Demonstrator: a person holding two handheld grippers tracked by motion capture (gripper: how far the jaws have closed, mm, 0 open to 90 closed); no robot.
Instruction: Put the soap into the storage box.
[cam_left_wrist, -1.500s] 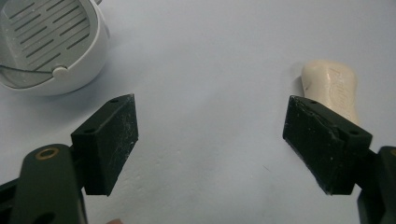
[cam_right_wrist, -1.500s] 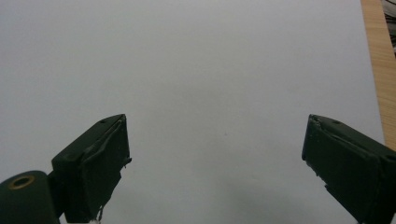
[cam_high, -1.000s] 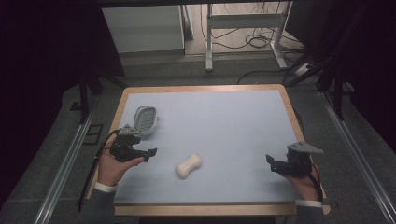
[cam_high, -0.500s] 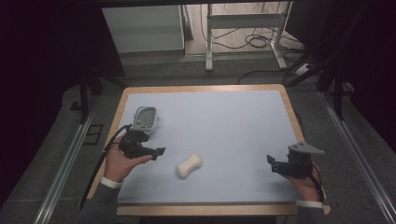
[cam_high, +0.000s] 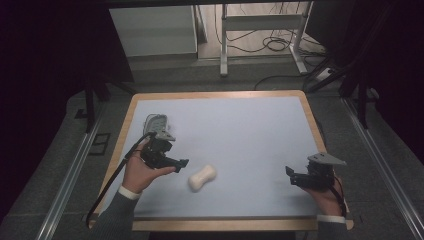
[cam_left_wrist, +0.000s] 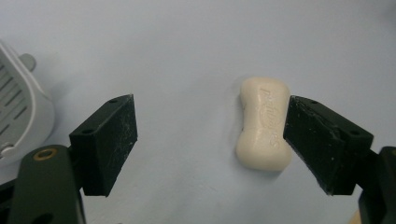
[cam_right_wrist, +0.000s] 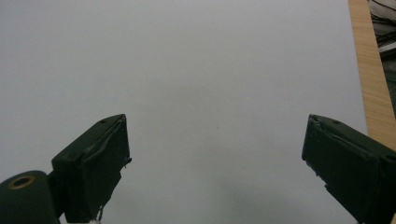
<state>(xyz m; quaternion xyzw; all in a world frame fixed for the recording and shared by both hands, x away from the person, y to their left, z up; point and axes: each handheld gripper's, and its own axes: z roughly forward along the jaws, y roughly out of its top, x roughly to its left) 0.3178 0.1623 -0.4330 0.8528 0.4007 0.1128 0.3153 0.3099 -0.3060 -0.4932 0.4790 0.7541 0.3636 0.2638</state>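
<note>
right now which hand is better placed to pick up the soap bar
Left. The left gripper sits open just beside the soap bar, and in the left gripper view the bar lies between its fingers, close to one finger. The right gripper is open too, but far across the table.

Bare table (cam_high: 250, 130) stretches between the soap (cam_high: 202, 176) and the right gripper (cam_high: 295, 176). Near the left edge, a grey dish (cam_high: 156, 122) stands just behind the left gripper (cam_high: 177, 163).

Before me a cream, bone-shaped soap bar (cam_high: 202, 177) with embossed lettering lies flat on the desk's pale surface, nearer the near edge and left of its middle.
</note>
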